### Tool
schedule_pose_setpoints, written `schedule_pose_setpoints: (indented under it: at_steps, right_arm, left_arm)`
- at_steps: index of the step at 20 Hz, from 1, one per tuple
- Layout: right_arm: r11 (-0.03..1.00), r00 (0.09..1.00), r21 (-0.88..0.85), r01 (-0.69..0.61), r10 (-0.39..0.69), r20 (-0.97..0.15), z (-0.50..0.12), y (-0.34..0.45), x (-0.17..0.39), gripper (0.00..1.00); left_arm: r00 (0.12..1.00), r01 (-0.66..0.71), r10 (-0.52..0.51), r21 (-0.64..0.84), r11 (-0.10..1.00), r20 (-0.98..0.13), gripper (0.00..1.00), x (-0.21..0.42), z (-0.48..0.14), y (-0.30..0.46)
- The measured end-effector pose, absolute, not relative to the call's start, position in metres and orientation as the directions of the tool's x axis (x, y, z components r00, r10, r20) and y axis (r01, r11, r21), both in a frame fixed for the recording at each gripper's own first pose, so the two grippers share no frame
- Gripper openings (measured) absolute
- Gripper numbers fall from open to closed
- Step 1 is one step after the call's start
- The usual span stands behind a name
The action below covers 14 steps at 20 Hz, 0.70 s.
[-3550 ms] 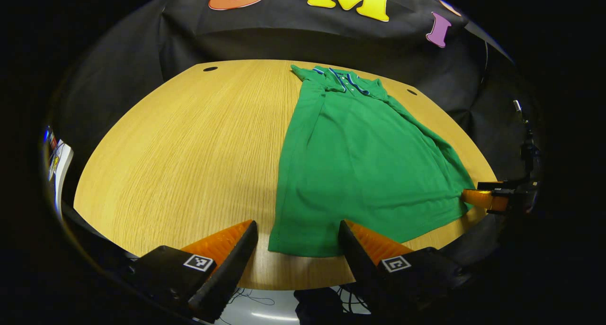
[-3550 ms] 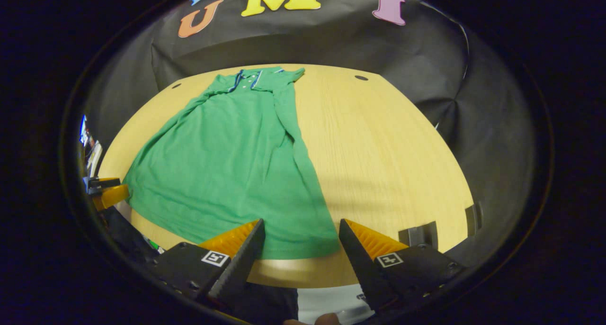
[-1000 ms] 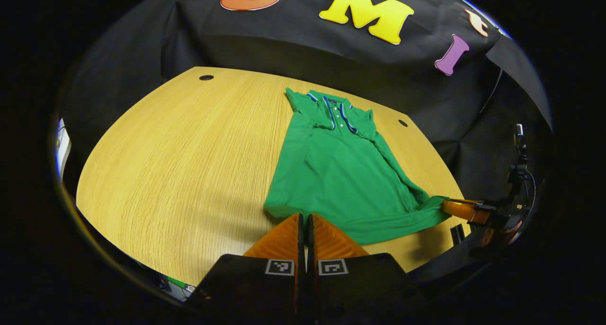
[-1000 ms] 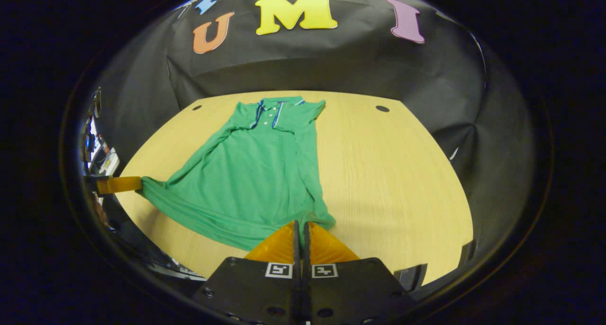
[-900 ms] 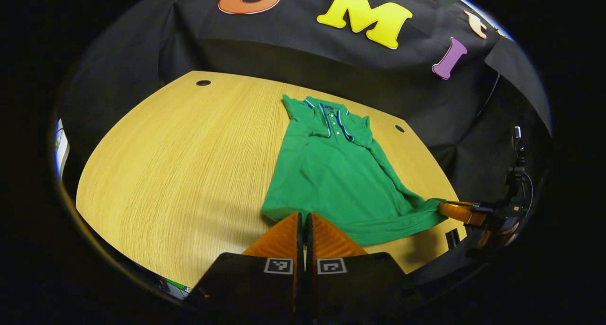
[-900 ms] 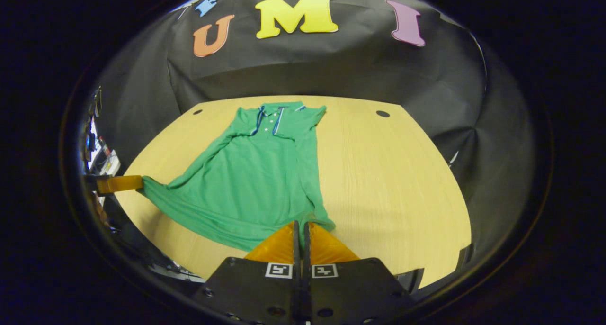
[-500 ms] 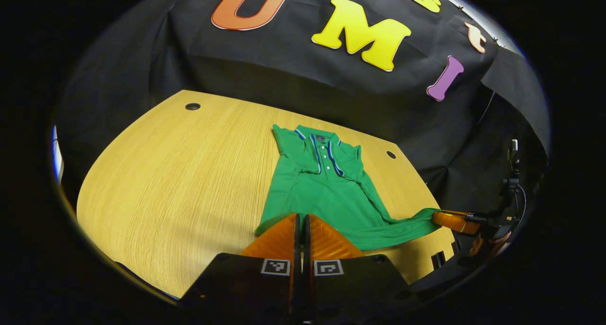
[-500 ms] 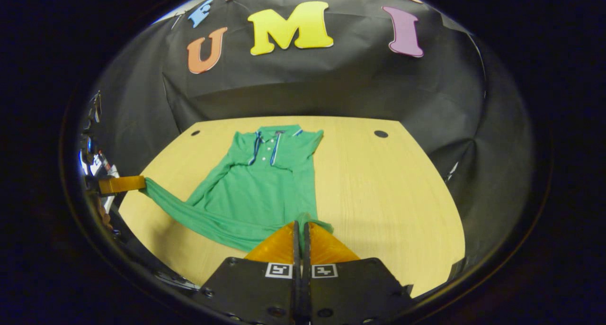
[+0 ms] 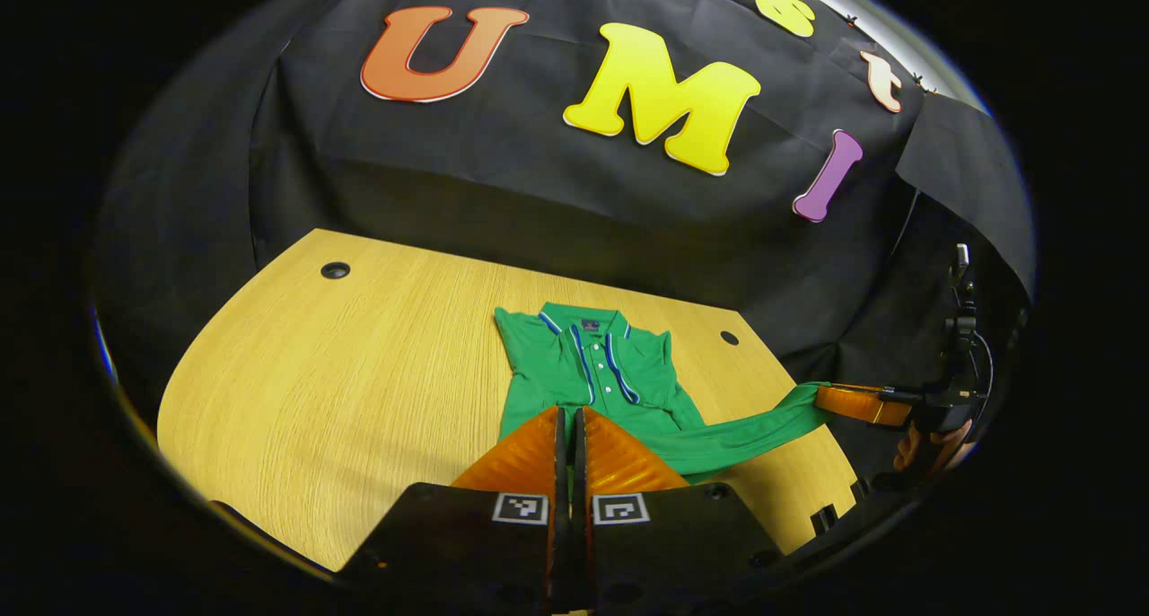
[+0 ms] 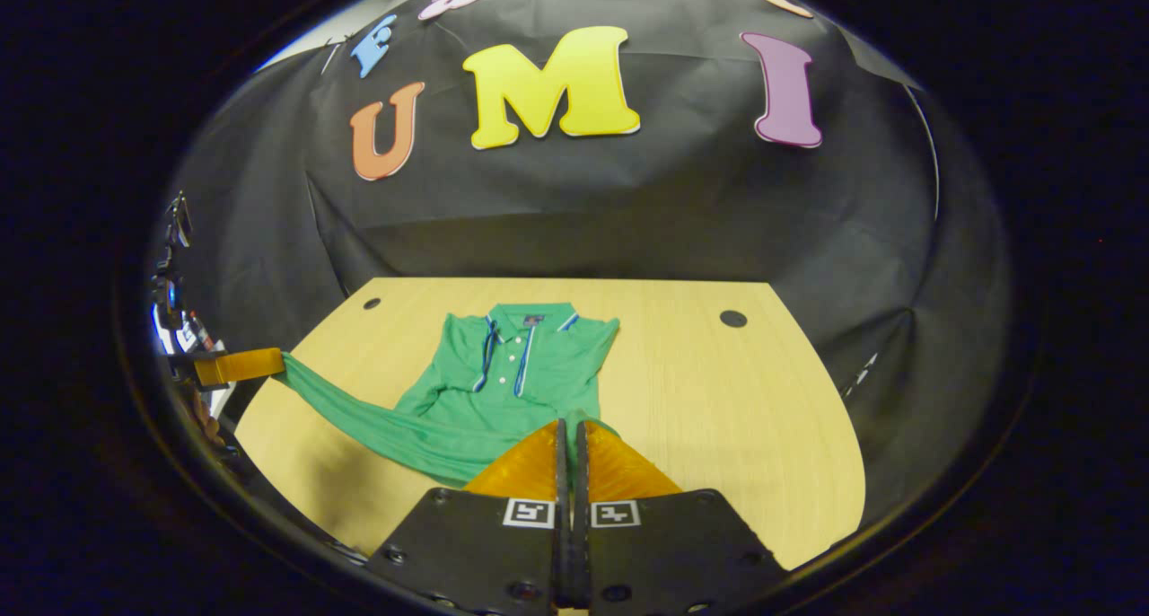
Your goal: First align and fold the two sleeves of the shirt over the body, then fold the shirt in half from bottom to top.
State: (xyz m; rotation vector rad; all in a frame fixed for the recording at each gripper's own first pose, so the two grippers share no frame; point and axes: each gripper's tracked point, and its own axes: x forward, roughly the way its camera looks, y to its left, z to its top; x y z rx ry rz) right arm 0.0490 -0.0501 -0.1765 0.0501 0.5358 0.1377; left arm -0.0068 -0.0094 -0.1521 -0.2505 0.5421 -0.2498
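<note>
A green polo shirt (image 9: 597,369) with a striped collar lies on the wooden table (image 9: 359,391), collar toward the wall. Its bottom hem is raised off the table and stretched as a band between the two grippers. In the left gripper view, my left gripper (image 9: 567,411) is shut on one hem corner, and my right gripper (image 9: 857,403) holds the other corner far right. In the right gripper view, my right gripper (image 10: 570,423) is shut on its hem corner above the shirt (image 10: 525,356), with the left gripper (image 10: 238,365) at the left edge. The lower body is hidden behind the fingers.
Round cable holes (image 9: 335,269) (image 9: 723,337) mark the table's far corners. A hand (image 9: 934,441) shows under the right gripper, with a stand and cable (image 9: 960,320) behind it. Cluttered equipment (image 10: 175,320) sits beyond the table's left side. Bare wood (image 10: 718,400) lies right of the shirt.
Both grippers shut on the hem corners, then lifted and carried the hem forward toward the collar. Less of the shirt's body shows now and the wall looms larger.
</note>
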Motion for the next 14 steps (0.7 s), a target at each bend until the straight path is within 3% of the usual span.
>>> schedule_pose_setpoints:
  at_steps: [14]
  right_arm:
    - [0.987, 0.859, 0.135, -0.092, 0.147, -0.490, -0.154, -0.054, 0.191, 0.00]
  left_arm:
    - [0.884, 0.137, -0.249, -0.290, 0.947, -0.396, 0.06, 0.154, -0.128, -0.012]
